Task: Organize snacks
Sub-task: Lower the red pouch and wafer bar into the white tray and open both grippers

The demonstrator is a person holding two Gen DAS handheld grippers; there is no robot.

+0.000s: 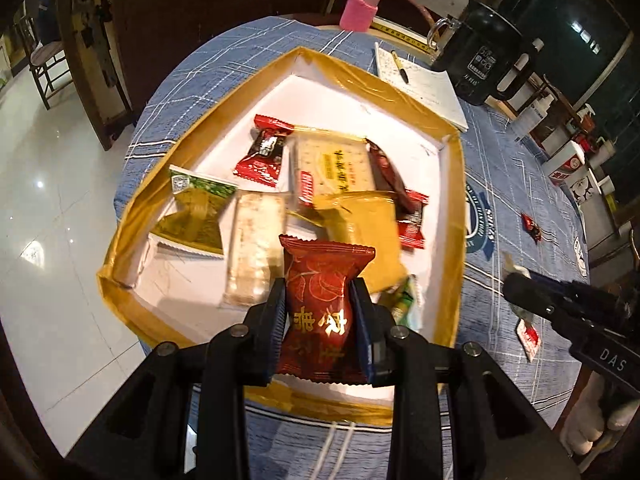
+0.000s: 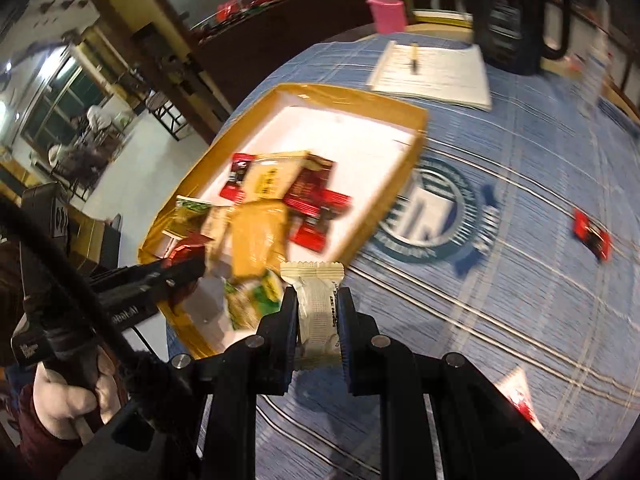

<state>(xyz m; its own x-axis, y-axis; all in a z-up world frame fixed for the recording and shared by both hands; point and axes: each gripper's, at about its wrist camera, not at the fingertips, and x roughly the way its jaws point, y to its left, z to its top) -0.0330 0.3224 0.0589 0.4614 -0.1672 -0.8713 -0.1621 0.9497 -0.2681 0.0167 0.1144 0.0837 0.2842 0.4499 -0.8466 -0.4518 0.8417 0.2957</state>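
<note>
Several snack packets [image 1: 332, 168] in gold-rimmed tray [image 1: 452, 200]

Glossy foil red snack packet [image 1: 320, 300]; glossy gold-taped tray [image 1: 454, 200]; woven cloth tablecloth [image 1: 520, 184]; paper notepad [image 1: 424, 84].

the right wrist view is smeared with motion blur – the snack pile [image 2: 272, 204] in the tray [image 2: 416, 128] runs together so that no print can be read, and the notepad [image 2: 436, 72] and dark jug [image 2: 516, 16] at the upper right are soft, the jug cut off by the top edge. in the left wrist view the red packet [image 1: 320, 300] hides part of the pale bar [image 1: 256, 248] and yellow packet [image 1: 364, 236] behind it, the right gripper [image 1: 516, 286] at the right edge covers most of what it grips, and a small red wrapper [image 1: 532, 226] far right is too small to tell. at the lower left of the right wrist view a hand [image 2: 76, 404] is partly cut off by the frame edge – while a white and red sachet [image 2: 520, 398] at the lower right is blurred and half behind the gripper body.
</note>
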